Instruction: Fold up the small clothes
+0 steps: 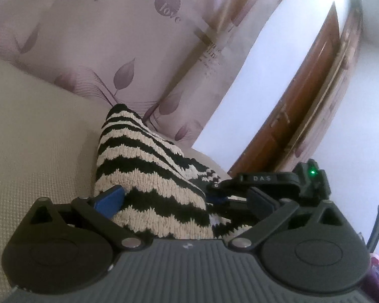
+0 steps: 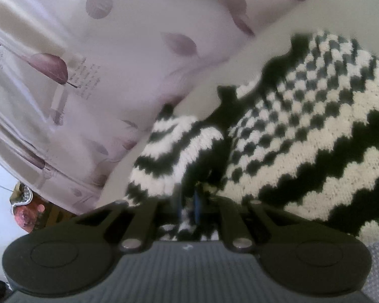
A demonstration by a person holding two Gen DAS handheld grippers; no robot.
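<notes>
A small black-and-cream striped knit garment [image 1: 149,166] rises in a fold off the beige surface [image 1: 32,136]. My left gripper [image 1: 187,202] stands open with its blue pads either side of the knit; the cloth lies between the jaws and they do not pinch it. The right gripper [image 1: 240,184] shows just beyond, at the garment's right edge. In the right wrist view my right gripper [image 2: 188,202] is shut on a bunch of the same garment [image 2: 315,136], whose checkered and striped parts bulge up to the right, with a sleeve [image 2: 174,151] at the left.
A lilac curtain with leaf prints [image 1: 139,50] hangs behind the surface and also fills the left of the right wrist view [image 2: 88,75]. A brown wooden door [image 1: 310,101] and white wall lie at the right. Coloured clutter [image 2: 25,212] sits low at the left.
</notes>
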